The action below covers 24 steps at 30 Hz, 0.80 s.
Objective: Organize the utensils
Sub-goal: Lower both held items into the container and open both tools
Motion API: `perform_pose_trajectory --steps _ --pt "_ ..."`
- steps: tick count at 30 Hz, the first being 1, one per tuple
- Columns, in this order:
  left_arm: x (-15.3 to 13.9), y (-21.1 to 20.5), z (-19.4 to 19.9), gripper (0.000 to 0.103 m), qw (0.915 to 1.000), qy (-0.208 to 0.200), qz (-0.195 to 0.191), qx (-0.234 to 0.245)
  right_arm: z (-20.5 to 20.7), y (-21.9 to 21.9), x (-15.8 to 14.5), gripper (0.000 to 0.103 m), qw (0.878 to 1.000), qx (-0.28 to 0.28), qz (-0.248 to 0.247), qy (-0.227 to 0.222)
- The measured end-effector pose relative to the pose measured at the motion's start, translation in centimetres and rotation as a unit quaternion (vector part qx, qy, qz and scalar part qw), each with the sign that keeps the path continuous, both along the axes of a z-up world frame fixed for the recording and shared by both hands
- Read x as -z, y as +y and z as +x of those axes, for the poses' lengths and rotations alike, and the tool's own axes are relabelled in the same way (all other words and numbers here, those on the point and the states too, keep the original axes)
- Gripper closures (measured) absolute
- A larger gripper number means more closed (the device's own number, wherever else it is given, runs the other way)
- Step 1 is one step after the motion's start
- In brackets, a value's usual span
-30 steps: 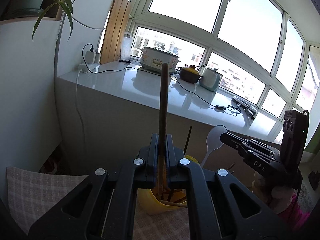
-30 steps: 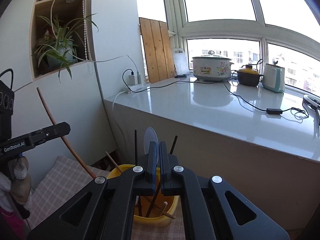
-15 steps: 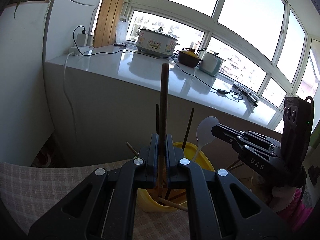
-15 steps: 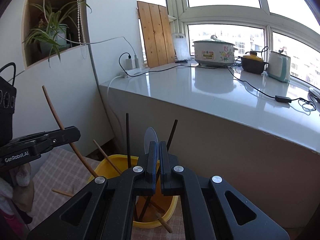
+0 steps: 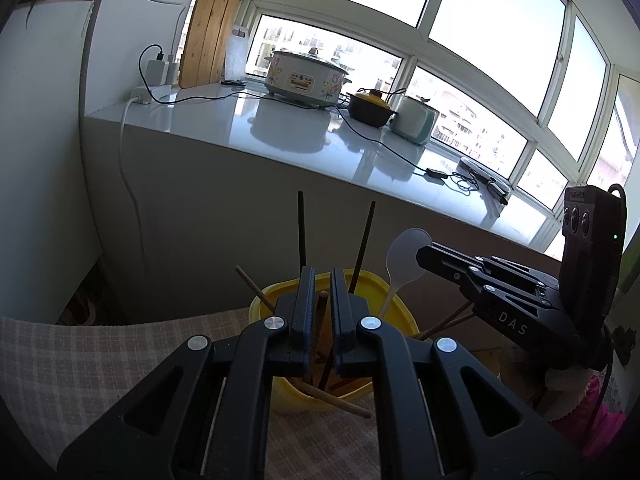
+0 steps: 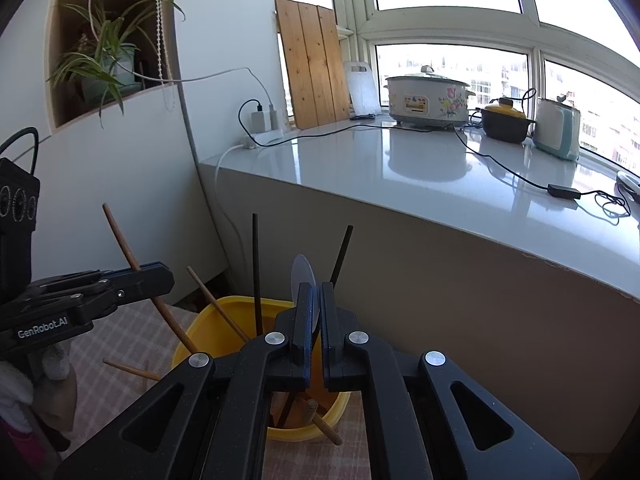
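From the left wrist, the left claw is opening its jaws around a brown chopstick, which is standing nearly upright between them with its lower end in the yellow cup. The cup is sitting on a checked cloth.

From the right wrist, the right claw is clenching on the white spoon, bowl pointing up above the cup. Two black chopsticks are leaning upward from the cup.
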<state>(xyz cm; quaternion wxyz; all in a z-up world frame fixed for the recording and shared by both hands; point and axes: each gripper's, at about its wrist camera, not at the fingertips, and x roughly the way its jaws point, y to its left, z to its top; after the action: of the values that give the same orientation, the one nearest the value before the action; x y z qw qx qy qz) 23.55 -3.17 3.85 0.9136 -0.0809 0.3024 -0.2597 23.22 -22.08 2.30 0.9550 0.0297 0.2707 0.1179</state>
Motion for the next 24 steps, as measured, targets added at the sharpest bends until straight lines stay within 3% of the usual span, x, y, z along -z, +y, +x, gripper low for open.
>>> perform_pose_trajectory --steps 2,5,9,24 --pt "-0.2 0.2 -0.4 0.081 1.0000 -0.004 -0.002 -0.001 -0.1 0.1 0.0 0.100 1.000 0.002 0.001 0.002" --pt "-0.4 0.4 -1.0 0.081 1.0000 -0.009 -0.002 -0.002 -0.6 0.2 0.0 0.098 1.000 0.002 0.001 0.001" --pt "-0.7 0.9 -1.8 0.081 0.9999 -0.014 -0.006 -0.006 -1.4 0.5 -0.3 0.078 1.000 0.003 -0.004 -0.007" --pt "-2.3 3.1 -6.1 0.080 0.9992 -0.034 -0.007 -0.019 -5.1 1.7 -2.1 0.072 0.999 -0.002 -0.005 -0.037"
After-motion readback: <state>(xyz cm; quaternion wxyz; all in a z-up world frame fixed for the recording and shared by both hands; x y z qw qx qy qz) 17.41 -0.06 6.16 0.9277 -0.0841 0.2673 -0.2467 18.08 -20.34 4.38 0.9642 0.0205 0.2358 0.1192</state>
